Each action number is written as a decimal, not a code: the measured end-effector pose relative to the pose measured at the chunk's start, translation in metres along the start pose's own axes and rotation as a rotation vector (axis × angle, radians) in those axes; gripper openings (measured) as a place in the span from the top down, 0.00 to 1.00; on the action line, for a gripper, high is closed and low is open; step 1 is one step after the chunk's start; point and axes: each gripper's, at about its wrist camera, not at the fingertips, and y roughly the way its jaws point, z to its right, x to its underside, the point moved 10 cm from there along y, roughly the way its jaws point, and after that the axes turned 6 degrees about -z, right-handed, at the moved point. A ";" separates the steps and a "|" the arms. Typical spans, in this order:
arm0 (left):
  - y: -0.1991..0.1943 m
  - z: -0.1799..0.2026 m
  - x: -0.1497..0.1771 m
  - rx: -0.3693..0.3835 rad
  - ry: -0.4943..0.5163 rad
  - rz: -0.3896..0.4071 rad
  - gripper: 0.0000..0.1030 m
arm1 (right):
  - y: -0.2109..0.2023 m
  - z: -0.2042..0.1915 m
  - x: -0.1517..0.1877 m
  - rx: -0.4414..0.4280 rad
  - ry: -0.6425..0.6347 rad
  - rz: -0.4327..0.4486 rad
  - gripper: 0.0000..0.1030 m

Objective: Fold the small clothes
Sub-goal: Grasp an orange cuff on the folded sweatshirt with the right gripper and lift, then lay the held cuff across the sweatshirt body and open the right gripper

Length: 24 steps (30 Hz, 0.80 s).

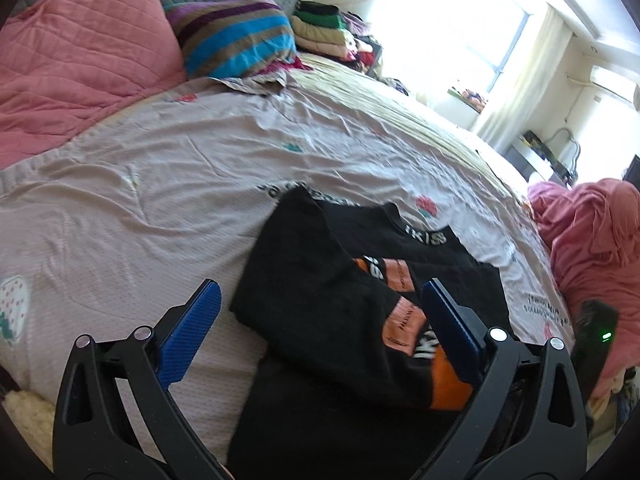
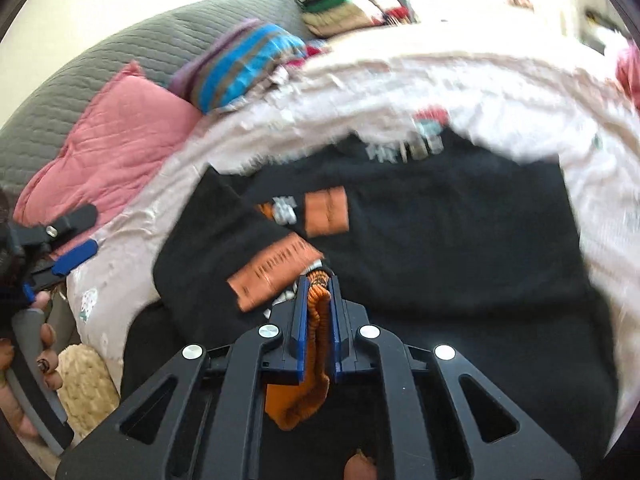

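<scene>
— Both grippers, how did they stand?

— The right gripper (image 2: pixel 317 312) was clamped tight on the orange ribbed cuff (image 2: pixel 316 320) of the black sweater (image 2: pixel 440 240), blue pads pressing the knit from either side. The left gripper (image 1: pixel 320 340) gaped wide, holding nothing, its blue fingers (image 1: pixel 192 336) poised over the near part of the garment.

— And where did the sweater lie?

— Spread on the pale printed bedsheet (image 1: pixel 160 200), toward the near right of the bed, one sleeve folded across the chest with its orange band (image 2: pixel 276 276) showing. At the far left sat a pink quilted pillow (image 1: pixel 80 52) and a striped cushion (image 1: pixel 236 40), with a stack of folded clothes (image 1: pixel 320 28) beyond them.
</scene>
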 end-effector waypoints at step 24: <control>0.005 -0.014 -0.001 0.000 -0.010 -0.011 0.09 | -0.064 0.076 -0.089 0.247 -0.108 0.239 0.95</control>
